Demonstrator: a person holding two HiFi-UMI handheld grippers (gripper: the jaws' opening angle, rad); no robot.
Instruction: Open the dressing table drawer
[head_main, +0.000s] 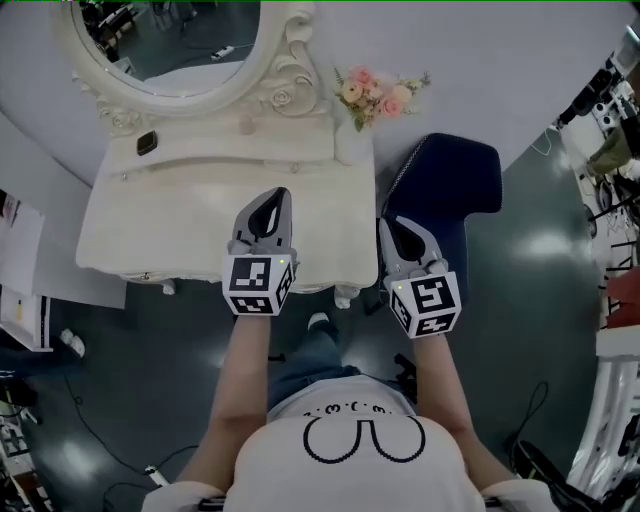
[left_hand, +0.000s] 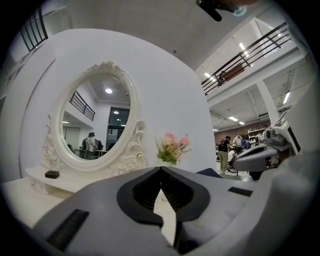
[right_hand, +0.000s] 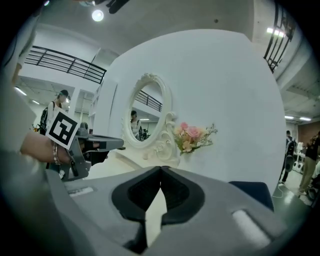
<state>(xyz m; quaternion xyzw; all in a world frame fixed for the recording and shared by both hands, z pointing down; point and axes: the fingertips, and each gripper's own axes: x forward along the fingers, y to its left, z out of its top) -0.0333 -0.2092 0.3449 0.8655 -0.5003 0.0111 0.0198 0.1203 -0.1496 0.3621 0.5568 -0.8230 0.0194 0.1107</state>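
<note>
Head view, steeply down: white dressing table (head_main: 150, 220) stands against the far wall. Carved oval mirror (head_main: 170, 40) at its back. Pink and cream flowers (head_main: 375, 95) on the far right corner. Small dark object (head_main: 146, 143) on the raised shelf under the mirror. Navy chair (head_main: 450, 190) just right of the table.

The drawer front sits under the tabletop's near edge. It is hidden from above, and neither gripper view shows it.

Left gripper (head_main: 278, 196) is held over the near right part of the tabletop, pointing toward the mirror. Its own view has the jaws (left_hand: 161, 169) meeting at the tips with nothing between them.

Right gripper (head_main: 386, 222) is beside it, at the table's right edge next to the chair. Its jaws (right_hand: 161, 169) are also together at the tips and empty.

Both grippers are above table height, so the drawer lies below and nearer than their tips. Neither touches the table.
</note>
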